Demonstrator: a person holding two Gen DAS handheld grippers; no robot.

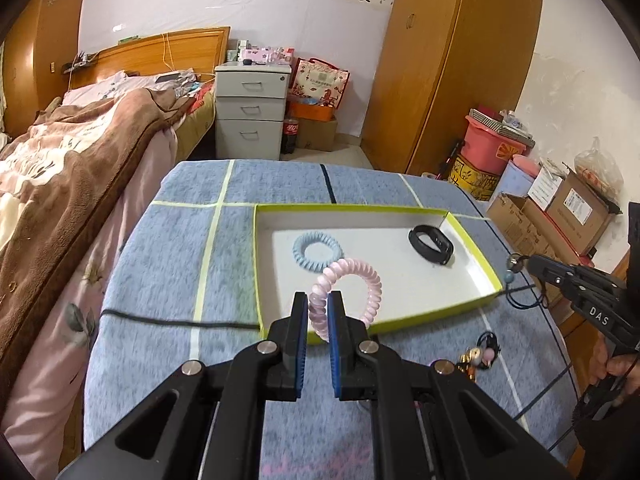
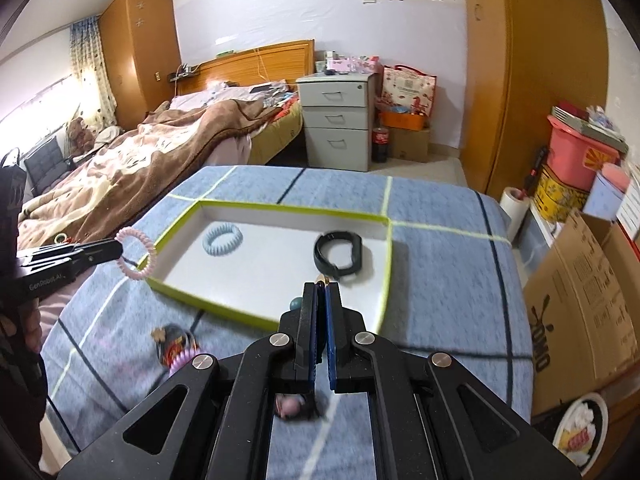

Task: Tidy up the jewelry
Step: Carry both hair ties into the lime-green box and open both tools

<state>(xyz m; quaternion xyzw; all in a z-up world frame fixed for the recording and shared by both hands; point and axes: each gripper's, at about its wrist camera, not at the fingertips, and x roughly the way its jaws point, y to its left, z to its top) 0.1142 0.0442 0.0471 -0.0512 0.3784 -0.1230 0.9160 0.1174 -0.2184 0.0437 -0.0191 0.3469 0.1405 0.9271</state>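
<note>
Left tongs [image 1: 319, 305] grip pink coil tie [image 1: 352, 284] above tray [image 1: 476, 236].

The table [image 1: 168, 264] wears a soft, fuzzy blue cloth with pale and dark lines, and on it the tray [image 1: 280, 210] looks like matt white card with a yellow-green rim. The pink coil hair tie [image 1: 352, 280] is glossy, smooth plastic, the blue coil hair tie [image 1: 316, 250] duller, and the black wristband [image 1: 430, 244] has a matt, rubbery look. The left gripper [image 1: 319, 312] is matt black plastic with ribbed blue pads and bright metal rivets.
</note>
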